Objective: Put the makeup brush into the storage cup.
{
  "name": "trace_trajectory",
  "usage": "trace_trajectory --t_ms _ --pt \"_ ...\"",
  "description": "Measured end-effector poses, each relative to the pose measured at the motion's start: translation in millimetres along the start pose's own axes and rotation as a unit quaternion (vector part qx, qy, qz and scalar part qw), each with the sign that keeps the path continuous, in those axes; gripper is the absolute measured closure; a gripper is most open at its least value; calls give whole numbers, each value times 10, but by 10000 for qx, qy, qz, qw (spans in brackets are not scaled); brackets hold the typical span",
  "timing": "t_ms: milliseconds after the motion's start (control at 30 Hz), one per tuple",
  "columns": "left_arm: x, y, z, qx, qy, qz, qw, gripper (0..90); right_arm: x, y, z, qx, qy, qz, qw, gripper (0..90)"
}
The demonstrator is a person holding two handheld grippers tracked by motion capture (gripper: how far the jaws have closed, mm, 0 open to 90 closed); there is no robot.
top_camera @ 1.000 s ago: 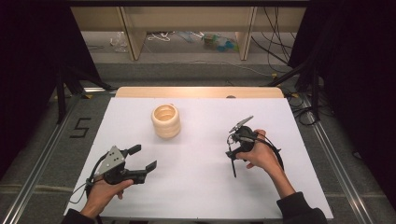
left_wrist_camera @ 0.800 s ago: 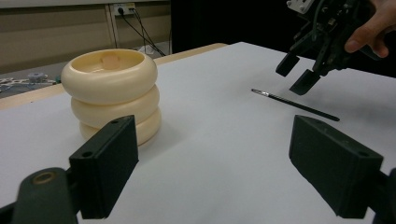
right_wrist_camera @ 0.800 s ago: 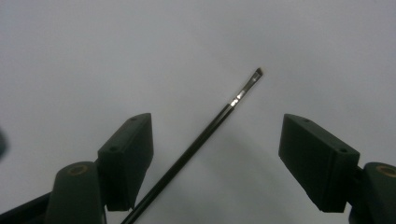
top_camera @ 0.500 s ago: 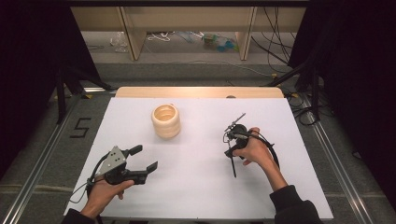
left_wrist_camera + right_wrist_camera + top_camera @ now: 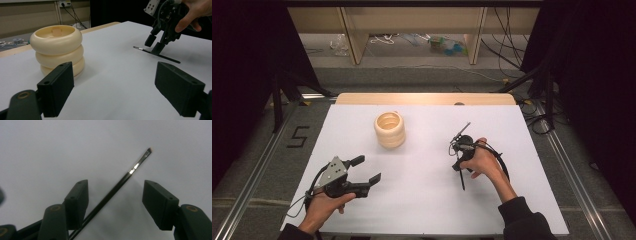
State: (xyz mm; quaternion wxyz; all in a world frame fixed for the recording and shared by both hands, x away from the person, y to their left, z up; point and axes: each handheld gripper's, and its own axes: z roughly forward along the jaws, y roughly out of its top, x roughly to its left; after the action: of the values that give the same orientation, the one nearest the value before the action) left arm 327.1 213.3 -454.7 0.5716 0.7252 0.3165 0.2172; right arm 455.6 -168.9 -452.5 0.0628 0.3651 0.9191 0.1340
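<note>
A thin black paintbrush (image 5: 462, 180) lies flat on the white table (image 5: 422, 200), right of centre. My right gripper (image 5: 457, 165) points down over it. In the right gripper view the brush (image 5: 120, 185) runs slantwise between the right gripper's (image 5: 116, 192) jaws. These jaws have just been closing, but they still stand apart and the pads do not press on the brush. A cream holder of three stacked rings (image 5: 390, 129) stands upright at the centre left. My left gripper (image 5: 371, 169) rests open near the front left and faces the ring holder (image 5: 58, 47) and the right gripper (image 5: 154, 44).
The table's wooden far edge (image 5: 427, 98) lies beyond the ring holder. Metal rails (image 5: 257, 170) run along both sides of the table. Cables and shelf legs (image 5: 354, 35) stand on the floor behind.
The right hand has shifted a little to the left and tipped its gripper down over the brush. The left gripper and the ring holder have not moved.
</note>
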Motion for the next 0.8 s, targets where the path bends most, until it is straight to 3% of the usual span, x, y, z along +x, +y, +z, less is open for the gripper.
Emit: trace_trajectory --t_ms 333,467,567,600,633,800 --pt "5 4 0 -40 -29 4 10000 157 16 26 59 223 31 42 9997 489" --pt "5 4 -2 -5 2 3 10000 157 4 39 62 259 30 -121 9996 516" --pt "-6 3 -1 -1 -8 -1 10000 157 15 49 67 288 23 -106 9995 521" --pt "-7 4 -1 -8 -14 -7 10000 157 28 72 57 395 66 18 9992 528" --pt "-4 6 -1 -13 -14 -11 10000 157 4 63 72 330 16 -205 9992 531" --pt "-6 4 3 -36 -35 -23 10000 157 5 78 78 368 45 -231 9990 551"
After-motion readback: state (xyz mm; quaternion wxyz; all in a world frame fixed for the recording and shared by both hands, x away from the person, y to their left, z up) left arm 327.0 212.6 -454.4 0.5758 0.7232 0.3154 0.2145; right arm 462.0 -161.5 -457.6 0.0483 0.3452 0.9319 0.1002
